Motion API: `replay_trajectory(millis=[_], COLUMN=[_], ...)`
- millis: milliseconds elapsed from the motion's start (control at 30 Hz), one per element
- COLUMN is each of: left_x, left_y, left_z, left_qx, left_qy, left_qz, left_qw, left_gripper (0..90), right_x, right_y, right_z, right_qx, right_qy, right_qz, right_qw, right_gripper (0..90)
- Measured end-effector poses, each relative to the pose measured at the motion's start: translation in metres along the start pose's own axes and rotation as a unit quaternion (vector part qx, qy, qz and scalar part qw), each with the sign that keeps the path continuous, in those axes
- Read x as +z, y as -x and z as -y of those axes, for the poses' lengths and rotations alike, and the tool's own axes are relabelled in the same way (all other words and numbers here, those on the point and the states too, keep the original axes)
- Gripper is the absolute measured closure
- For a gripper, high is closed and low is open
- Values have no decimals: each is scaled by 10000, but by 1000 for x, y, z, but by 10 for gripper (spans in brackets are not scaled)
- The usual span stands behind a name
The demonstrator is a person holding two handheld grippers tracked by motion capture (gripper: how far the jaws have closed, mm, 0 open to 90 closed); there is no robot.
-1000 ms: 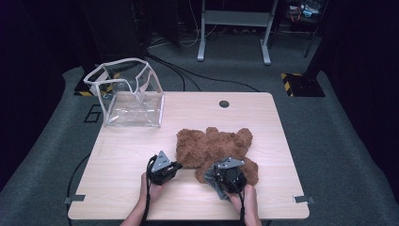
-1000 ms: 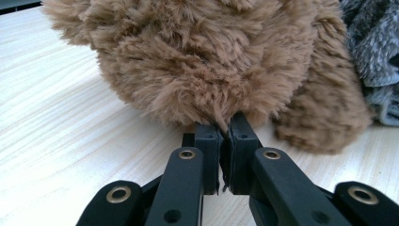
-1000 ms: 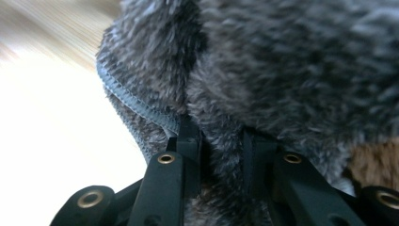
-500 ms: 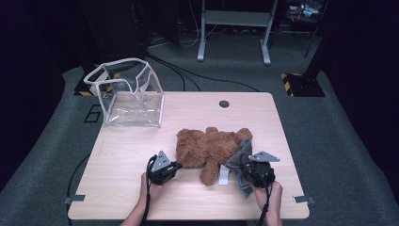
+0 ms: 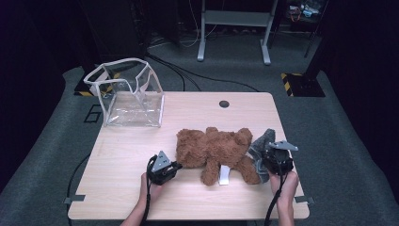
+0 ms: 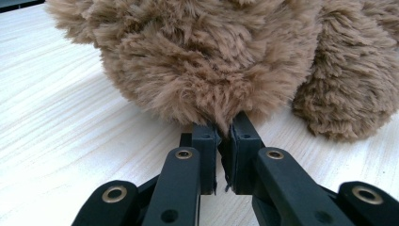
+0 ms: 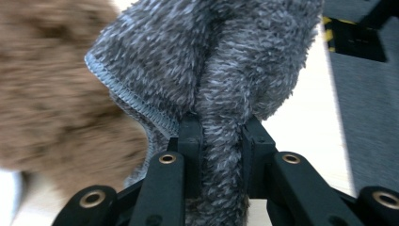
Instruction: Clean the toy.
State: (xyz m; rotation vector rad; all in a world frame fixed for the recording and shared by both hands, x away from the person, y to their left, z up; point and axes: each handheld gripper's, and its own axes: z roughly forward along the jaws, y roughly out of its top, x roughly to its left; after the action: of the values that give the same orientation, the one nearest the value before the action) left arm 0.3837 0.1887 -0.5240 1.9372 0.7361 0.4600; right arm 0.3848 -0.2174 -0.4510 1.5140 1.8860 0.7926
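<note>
One brown teddy bear (image 5: 214, 150) lies on the surface (image 5: 141, 141), and one white label (image 5: 224, 174) shows between its legs. One grey fleecy cloth (image 5: 261, 147) sits at the bear's right end. One clear plastic bag (image 5: 128, 96) with white edging stands at the far left corner. One round dark hole (image 5: 224, 103) shows near the far edge of the surface. There are two hand-held grippers: the left hand-held gripper (image 5: 165, 168) and the right hand-held gripper (image 5: 277, 161), each carrying one grey three-cornered plate and one trailing cable. Two hands come in from below, one to each. On the floor beyond stand two yellow-and-black striped blocks and one grey metal stand.
</note>
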Motion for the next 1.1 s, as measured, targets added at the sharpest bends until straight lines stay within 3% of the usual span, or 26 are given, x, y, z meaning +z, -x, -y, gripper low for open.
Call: replay_trajectory(millis=[100,167,367,433,533,667,800,867,900,1100], left_x=[0,1,-3,-6,-12,-17,-13,-6,0,30], left_y=[0,1,2,6,13,28,46,56,64,93], left_z=[0,0,-1,-1,-1,-8,-16,-18,-19,-27], left_qx=[17,18,-32,-166,-141,-195,-158,-221,-259,-103], left_qy=[-73,-126,-181,-169,-136,-119,-187,-233,-319,-602], left_qz=[-22,-31,-121,-105,-99,38,90,15,99,29], left_qw=[10000,9999,9998,9997,9998,9997,9997,9995,9991,9981], left_gripper=[797,769,558,481,403,328,284,257,252,233], right_x=[4,7,21,23,26,30,32,32,32,32], right_y=[9,14,28,31,33,37,38,37,37,35], right_z=[-2,-3,-6,-6,-4,-2,-3,-3,-4,-3], right_qx=[93,28,134,179,207,313,255,273,276,264], right_qy=[-28,-61,-127,-103,-117,-144,-159,-137,-143,-169], right_qz=[107,141,29,-43,-85,-98,-134,-153,-155,-203], right_qw=[9999,9999,9998,9998,9997,9994,9995,9994,9994,9993], right_gripper=[735,735,734,733,729,729,729,729,729,728])
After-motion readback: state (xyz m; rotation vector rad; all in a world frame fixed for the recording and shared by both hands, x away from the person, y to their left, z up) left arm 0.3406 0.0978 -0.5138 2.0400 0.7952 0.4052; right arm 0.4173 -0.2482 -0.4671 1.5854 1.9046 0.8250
